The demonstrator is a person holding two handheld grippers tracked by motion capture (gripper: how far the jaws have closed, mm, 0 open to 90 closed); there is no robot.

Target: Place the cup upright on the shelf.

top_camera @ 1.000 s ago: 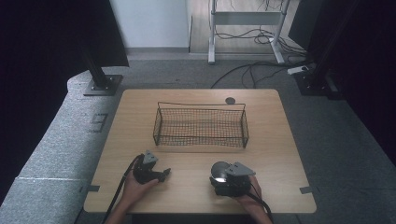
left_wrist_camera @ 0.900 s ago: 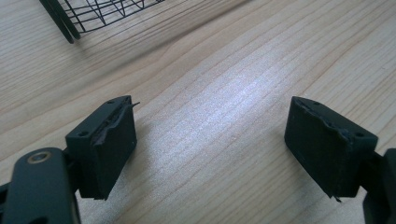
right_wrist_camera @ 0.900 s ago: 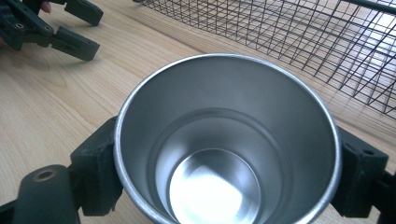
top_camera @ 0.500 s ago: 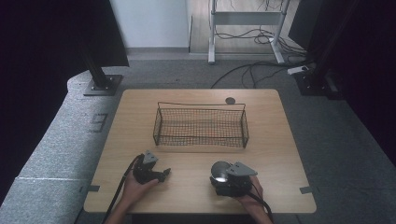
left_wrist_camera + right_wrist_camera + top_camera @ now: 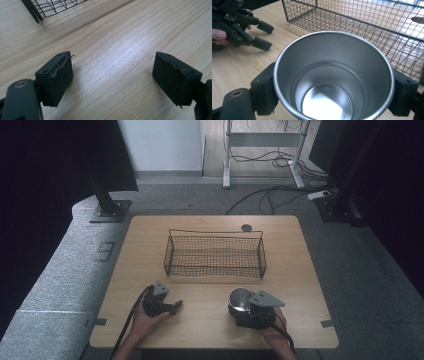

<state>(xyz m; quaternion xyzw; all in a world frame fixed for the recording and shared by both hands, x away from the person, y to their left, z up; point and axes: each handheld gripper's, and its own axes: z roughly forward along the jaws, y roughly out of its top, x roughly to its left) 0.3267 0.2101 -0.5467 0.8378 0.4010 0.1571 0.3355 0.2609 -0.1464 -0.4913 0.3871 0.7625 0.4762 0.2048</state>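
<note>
A shiny steel cup point(image 5: 332, 82) stands upright and empty between the jaws of my right gripper point(image 5: 334, 90), which is shut on its sides. In the high view the cup point(image 5: 240, 299) is near the table's front, right of centre, just ahead of the right gripper point(image 5: 245, 309). My left gripper point(image 5: 175, 306) rests on the table at the front left, jaws wide open and pointing right. The left gripper view has only bare wood between its pads point(image 5: 56, 75). A black wire basket point(image 5: 215, 252) stands empty mid-table, beyond both grippers.
A small dark round disc point(image 5: 246, 227) lies on the wooden table point(image 5: 300, 270) behind the basket. The basket's corner point(image 5: 37, 10) is close to the left gripper. Cables and stand legs are on the floor beyond the table.
The right gripper with the cup has shifted very slightly; the left gripper has stayed put.
</note>
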